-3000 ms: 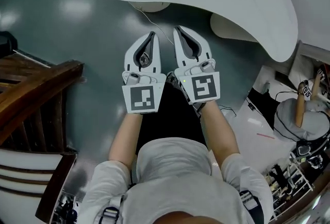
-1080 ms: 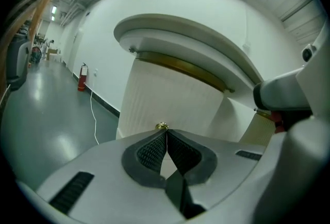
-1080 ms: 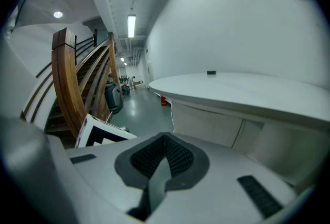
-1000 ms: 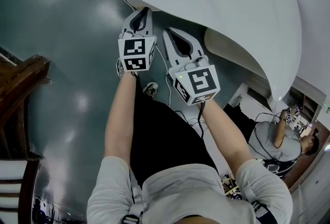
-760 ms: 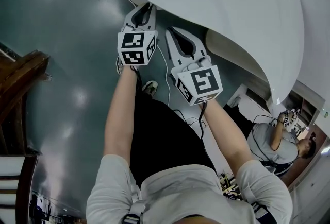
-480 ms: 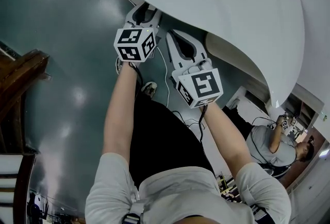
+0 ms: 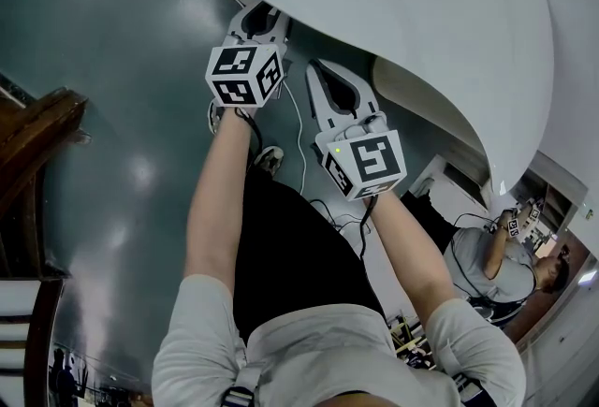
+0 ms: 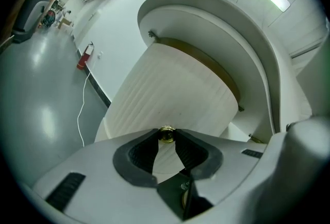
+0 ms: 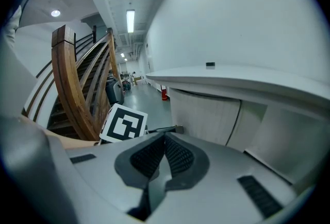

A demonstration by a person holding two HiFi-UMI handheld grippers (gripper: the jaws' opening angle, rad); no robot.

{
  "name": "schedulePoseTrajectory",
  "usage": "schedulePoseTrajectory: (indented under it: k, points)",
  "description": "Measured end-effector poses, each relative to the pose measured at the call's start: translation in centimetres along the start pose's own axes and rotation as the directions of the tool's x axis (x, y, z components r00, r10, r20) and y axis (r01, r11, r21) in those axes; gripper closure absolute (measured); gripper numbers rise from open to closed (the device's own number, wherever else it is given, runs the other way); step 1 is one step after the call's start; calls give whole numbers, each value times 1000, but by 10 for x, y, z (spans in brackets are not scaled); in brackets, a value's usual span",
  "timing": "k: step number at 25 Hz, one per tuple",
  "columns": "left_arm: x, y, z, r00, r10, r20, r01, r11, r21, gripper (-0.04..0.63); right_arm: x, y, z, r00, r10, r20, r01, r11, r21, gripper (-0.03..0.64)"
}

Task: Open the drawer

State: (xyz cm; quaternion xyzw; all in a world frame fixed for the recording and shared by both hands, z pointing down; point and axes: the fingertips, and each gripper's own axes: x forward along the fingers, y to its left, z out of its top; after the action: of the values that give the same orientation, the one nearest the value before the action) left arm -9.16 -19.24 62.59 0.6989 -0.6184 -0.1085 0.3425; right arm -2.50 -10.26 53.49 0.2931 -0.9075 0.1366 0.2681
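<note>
Left hand-held gripper, jaws just closed onto the brass drawer knob by their tips only: pulling could slip it free.

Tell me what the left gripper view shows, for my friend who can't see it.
The fingers of the left gripper have just been closing on a small brass knob, gripping it at their tips, on a ribbed cream drawer front. A curved white counter arches above it, and grey floor lies to the left.
</note>
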Motion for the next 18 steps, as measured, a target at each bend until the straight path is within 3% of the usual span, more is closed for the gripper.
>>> schedulePoseTrajectory:
  k: [18]
  points:
    - [-24,4,-11,999,20,-34,-20,1000,12,491,-6,13,-2,1000,3,14,-4,1000,19,603]
